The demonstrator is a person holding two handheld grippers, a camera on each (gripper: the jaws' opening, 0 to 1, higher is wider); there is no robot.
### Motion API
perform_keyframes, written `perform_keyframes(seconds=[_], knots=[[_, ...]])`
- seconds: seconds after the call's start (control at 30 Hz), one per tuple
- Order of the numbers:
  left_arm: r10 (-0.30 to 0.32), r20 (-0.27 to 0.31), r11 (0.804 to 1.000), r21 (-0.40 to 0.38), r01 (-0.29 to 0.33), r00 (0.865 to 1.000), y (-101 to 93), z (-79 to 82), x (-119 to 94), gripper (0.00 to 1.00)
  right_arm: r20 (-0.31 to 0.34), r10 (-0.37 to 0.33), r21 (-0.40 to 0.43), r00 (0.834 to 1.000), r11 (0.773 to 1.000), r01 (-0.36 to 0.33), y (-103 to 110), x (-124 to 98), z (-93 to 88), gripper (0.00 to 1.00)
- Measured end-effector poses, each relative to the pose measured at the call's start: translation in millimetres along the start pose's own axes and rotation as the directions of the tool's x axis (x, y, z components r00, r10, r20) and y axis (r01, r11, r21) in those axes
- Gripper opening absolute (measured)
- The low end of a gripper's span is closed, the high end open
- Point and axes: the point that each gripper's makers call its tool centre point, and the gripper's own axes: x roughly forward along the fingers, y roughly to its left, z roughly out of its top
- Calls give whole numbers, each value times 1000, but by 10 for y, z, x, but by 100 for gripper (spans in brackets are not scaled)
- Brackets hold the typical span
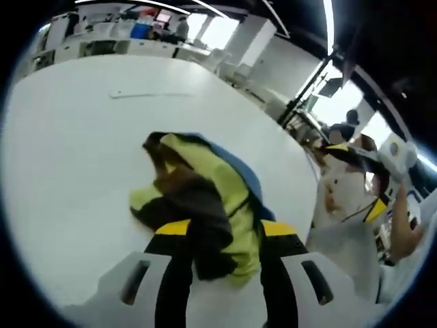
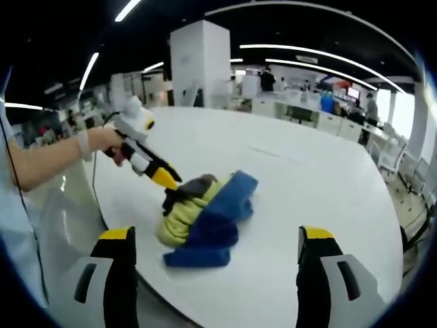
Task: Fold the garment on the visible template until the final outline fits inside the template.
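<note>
A crumpled garment (image 1: 205, 198) in yellow-green, dark brown and blue lies bunched near the edge of the white table (image 1: 68, 171). My left gripper (image 1: 225, 229) is shut on it, with dark and yellow-green cloth pinched between the yellow-tipped jaws. In the right gripper view the same heap (image 2: 205, 215) shows its blue side, and the left gripper (image 2: 166, 180) bites the dark part from the left. My right gripper (image 2: 217, 233) stands wide open just short of the heap, holding nothing. It also appears as the right gripper (image 1: 356, 179) off the table's edge. A faint thin mark (image 1: 150, 93) lies far across the table.
The table (image 2: 307, 178) is broad and round, with its edge close to both grippers. The person's forearm (image 2: 48, 160) and white-clad body (image 1: 341, 232) stand at that edge. Desks, a white pillar (image 2: 201, 61) and people in the distance fill the office behind.
</note>
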Motion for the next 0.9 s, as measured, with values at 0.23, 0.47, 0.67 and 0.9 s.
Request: perform_keyframes(seconds=[0.23, 0.47, 0.67, 0.9], knots=[[-3, 7, 1000, -25, 3, 1000, -2, -1, 55, 32, -6, -1, 5, 1000, 1000, 1, -16, 0, -28, 98], [-1, -3, 999, -40, 1, 1000, 28, -23, 118, 31, -8, -2, 4, 1000, 1000, 2, -33, -1, -32, 98], [-6, 22, 998, -68, 8, 1000, 44, 30, 150, 31, -23, -7, -2, 1000, 1000, 7, -45, 13, -66, 98], [-7, 56, 996, -92, 12, 998, 74, 95, 170, 26, -15, 10, 5, 1000, 1000, -10, -7, 29, -53, 97]])
